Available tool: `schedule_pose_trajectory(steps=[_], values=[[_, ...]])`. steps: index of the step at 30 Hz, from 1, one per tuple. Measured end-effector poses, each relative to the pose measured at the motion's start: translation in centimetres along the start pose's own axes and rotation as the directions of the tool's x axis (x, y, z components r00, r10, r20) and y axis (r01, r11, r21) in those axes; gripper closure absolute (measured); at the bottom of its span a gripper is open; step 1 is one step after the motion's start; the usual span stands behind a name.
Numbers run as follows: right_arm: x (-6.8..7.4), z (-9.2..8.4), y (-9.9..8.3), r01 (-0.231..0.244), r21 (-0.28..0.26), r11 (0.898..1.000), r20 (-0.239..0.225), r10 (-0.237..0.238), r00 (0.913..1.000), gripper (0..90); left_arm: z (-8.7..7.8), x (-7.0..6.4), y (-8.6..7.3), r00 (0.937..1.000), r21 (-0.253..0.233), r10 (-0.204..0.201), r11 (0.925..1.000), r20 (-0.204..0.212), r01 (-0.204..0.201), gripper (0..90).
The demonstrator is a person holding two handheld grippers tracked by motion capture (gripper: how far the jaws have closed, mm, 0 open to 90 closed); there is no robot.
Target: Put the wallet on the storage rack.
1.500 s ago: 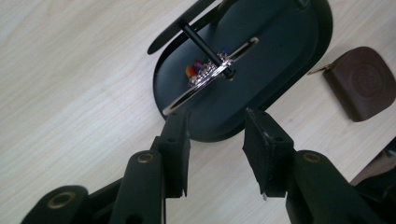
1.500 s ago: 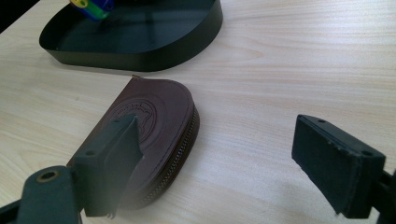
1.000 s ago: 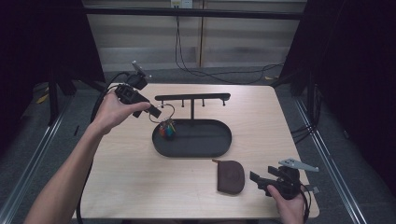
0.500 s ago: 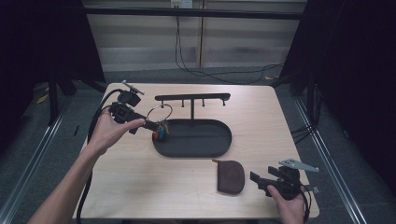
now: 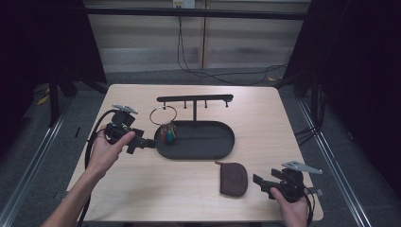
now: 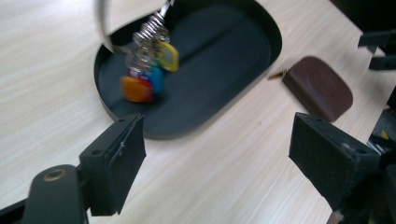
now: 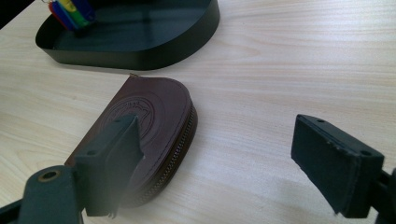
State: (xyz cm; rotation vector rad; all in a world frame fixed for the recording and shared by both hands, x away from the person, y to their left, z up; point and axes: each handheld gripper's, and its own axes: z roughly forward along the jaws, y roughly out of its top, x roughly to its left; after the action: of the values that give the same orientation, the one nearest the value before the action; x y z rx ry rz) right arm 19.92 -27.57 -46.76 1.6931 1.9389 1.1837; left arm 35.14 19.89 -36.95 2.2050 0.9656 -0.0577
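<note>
A metal key ring with several coloured keys hangs at the left peg of the black rack. The keys dangle over the left end of the black oval tray. My left gripper sits just left of the tray, its jaws just opened wide with nothing between them. In the left gripper view the keys are blurred beyond the open left gripper. A brown zip pouch lies in front of the tray. My right gripper rests open beside the pouch.
The rack stands on the tray, mid-table. Cables trail from both grippers off the table's left and right front corners. The wooden table has bare room right of the tray. Dark floor and metal rails surround the table.
My left gripper has let go of the key ring, opened, and drawn back left and down toward the table. The ring now hangs by itself. The right gripper has stayed put.
</note>
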Motion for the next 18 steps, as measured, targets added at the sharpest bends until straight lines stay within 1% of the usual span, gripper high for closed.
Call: schedule_pose_trajectory(steps=[1, 2, 3, 4, 5, 6, 8, 9, 10, 11, 12, 13, 14, 16, 17, 18], values=[[0.0, 0.0, 0.0, 0.003, 0.001, 1.000, -0.001, -0.003, 1.0000, 16.2, 0.1, -0.1, -0.4, 1.0000, 0.006, 0.002, 1.0000, -0.002, -0.002, 17.7], [0.0, 0.0, 0.0, 0.003, 0.002, 1.000, -0.002, -0.003, 1.0000, 16.1, 0.1, -0.3, -0.8, 0.9999, 0.007, 0.013, 0.9999, 0.005, -0.013, 17.8], [0.0, 0.0, 0.0, 0.003, 0.002, 1.000, -0.002, -0.003, 1.0000, 16.1, 0.1, -0.3, -0.8, 0.9999, 0.007, 0.013, 0.9999, 0.005, -0.013, 17.5], [0.1, 0.0, 0.0, 0.004, 0.000, 1.000, -0.002, -0.004, 1.0000, 16.1, 0.0, -0.6, -1.9, 0.9993, -0.014, 0.031, 0.9994, 0.023, -0.031, 16.5], [0.1, 0.0, 0.0, 0.004, 0.001, 1.000, -0.002, -0.004, 1.0000, 16.1, 0.0, -0.8, -2.4, 0.9987, -0.018, 0.039, 0.9991, 0.034, -0.038, 16.3], [0.1, 0.0, 0.0, 0.003, 0.002, 1.000, -0.004, -0.003, 1.0000, 16.2, 0.0, -0.9, -3.0, 0.9986, -0.026, 0.043, 0.9988, 0.030, -0.042, 16.3], [0.2, 0.0, -0.1, 0.006, 0.006, 1.000, -0.007, -0.006, 1.0000, 16.2, 0.1, -1.1, -4.0, 0.9989, -0.008, 0.046, 0.9989, 0.004, -0.046, 16.3], [0.2, 0.0, -0.1, 0.006, 0.007, 1.000, -0.009, -0.006, 0.9999, 16.2, 0.1, -1.1, -4.0, 0.9989, -0.008, 0.046, 0.9989, 0.004, -0.046, 16.4], [0.2, 0.0, -0.1, 0.006, 0.007, 1.000, -0.009, -0.006, 0.9999, 16.2, 0.2, -1.1, -4.6, 0.9986, -0.015, 0.053, 0.9985, -0.004, -0.053, 16.4], [0.4, 0.0, -0.1, 0.009, 0.003, 1.000, -0.011, -0.009, 0.9999, 16.1, 0.3, -0.9, -5.8, 0.9984, -0.029, 0.054, 0.9981, -0.012, -0.055, 16.4], [0.4, -0.1, -0.1, 0.009, 0.003, 1.000, -0.010, -0.009, 0.9999, 16.2, 0.4, -0.7, -6.4, 0.9988, -0.036, 0.044, 0.9984, -0.022, -0.045, 16.4], [0.4, -0.1, -0.1, 0.009, 0.003, 1.000, -0.010, -0.009, 0.9999, 16.2, 0.4, -0.7, -6.4, 0.9988, -0.036, 0.044, 0.9984, -0.022, -0.045, 16.4], [0.4, 0.0, -0.1, 0.010, 0.007, 1.000, -0.012, -0.010, 0.9999, 16.2, 0.5, -0.4, -7.5, 0.9984, -0.057, 0.035, 0.9977, -0.045, -0.037, 16.4], [0.4, 0.0, 0.0, 0.013, 0.003, 1.000, -0.005, -0.013, 0.9999, 16.2, 0.6, -0.1, -8.5, 0.9985, -0.061, 0.023, 0.9978, -0.051, -0.026, 16.4], [0.4, 0.0, 0.0, 0.016, 0.007, 1.000, 0.000, -0.016, 0.9999, 16.2, 0.7, -0.1, -9.0, 0.9987, -0.072, 0.021, 0.9971, -0.047, -0.024, 16.3], [0.4, 0.1, 0.0, 0.013, 0.011, 1.000, 0.000, -0.013, 0.9999, 16.2, 0.7, -0.1, -9.0, 0.9987, -0.072, 0.021, 0.9971, -0.047, -0.024, 16.3]])
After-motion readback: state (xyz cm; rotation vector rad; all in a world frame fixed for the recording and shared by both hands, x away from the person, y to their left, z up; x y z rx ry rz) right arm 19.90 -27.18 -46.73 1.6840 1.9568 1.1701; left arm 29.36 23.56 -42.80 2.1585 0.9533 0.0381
